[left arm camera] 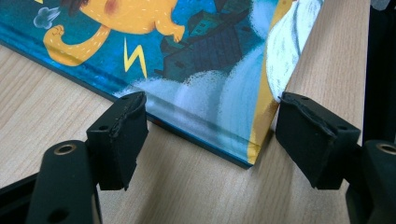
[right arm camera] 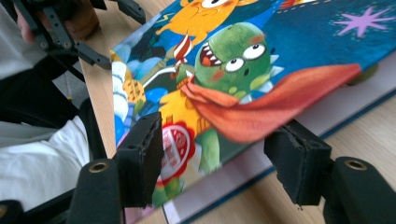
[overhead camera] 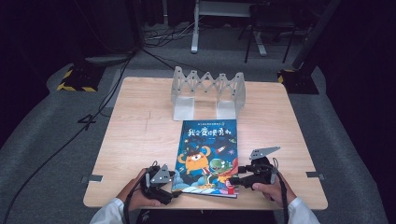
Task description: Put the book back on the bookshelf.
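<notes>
A children's picture book (overhead camera: pixel 208 156) lies flat on the wooden surface (overhead camera: pixel 135 135), near the person's edge and roughly in the middle between the two hands; its blue cover shows an orange monster and a green dinosaur in a red cape under a row of white title characters. Beyond the book, toward the far edge of the surface, stands a grey expandable book rack (overhead camera: pixel 208 92) with a zigzag back and two flat foot plates, just apart from the book's top edge. The left gripper (overhead camera: pixel 169 185) sits at the book's near left corner, held by the person's left hand (overhead camera: pixel 135 196). In the left gripper view its jaws stand apart on either side of that corner (left arm camera: pixel 250 156): the left pad is just beside the spine edge and the right pad is close against the bottom edge, but neither is seen pressing on it. The right gripper (overhead camera: pixel 235 178), in the right hand (overhead camera: pixel 273 189), is at the book's near right corner. In the right gripper view the front cover (right arm camera: pixel 261 84) is lifted clear of the pages and tilts up between the open jaws, the left pad in front of the cover's corner and the right pad off to its side; no pinch on the cover is visible.
</notes>
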